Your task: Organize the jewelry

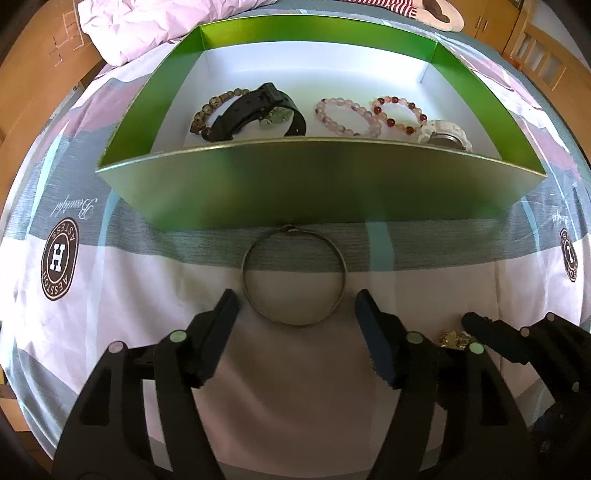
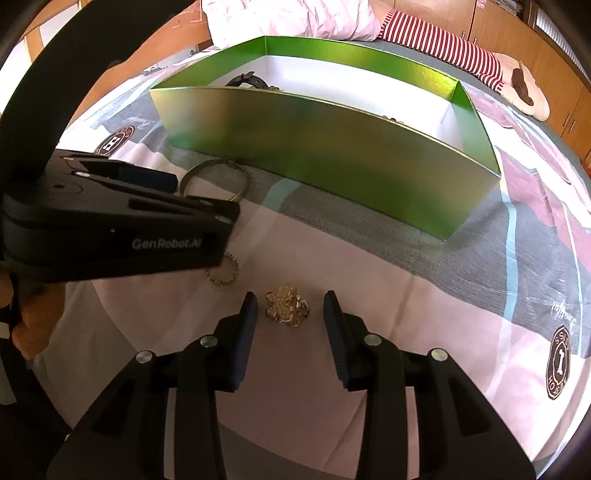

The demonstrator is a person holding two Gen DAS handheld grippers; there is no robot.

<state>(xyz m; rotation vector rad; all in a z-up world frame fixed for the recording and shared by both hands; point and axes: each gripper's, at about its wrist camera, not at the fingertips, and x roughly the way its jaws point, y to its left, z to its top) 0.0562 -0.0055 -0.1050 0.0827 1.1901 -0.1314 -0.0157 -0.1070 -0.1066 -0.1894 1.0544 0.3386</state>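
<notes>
I am looking down at a bed with a printed sheet (image 1: 122, 280). My left gripper (image 1: 295, 306) is open. Its two fingers sit on each side of a thin metal bangle (image 1: 294, 275), and they do not touch it. The bangle lies flat on the sheet, just in front of the green box (image 1: 295, 184).

My right gripper (image 2: 290, 306) is open too. A small gold flower piece (image 2: 286, 304) sits on the sheet between its fingers. The pads are close to it, but I see a gap on both sides. A little gold ring (image 2: 223, 271) lies just to the left of it, partly under the body of my left gripper, which fills that side of the right wrist view.

The green box has a white floor and tall walls. The near wall stands right between my grippers and the things inside. In the box I see a brown bead bracelet (image 1: 210, 110) touching a black watch (image 1: 258, 114). Next to them are a pale pink bead bracelet (image 1: 347, 118) and a red and pink bead bracelet (image 1: 400, 112). A white watch (image 1: 443, 134) is tucked behind the near wall.

Past the box there is a crumpled white blanket (image 1: 147, 26) and a striped soft toy (image 2: 443, 44). Wooden cupboards (image 2: 517, 33) stand behind the bed.
</notes>
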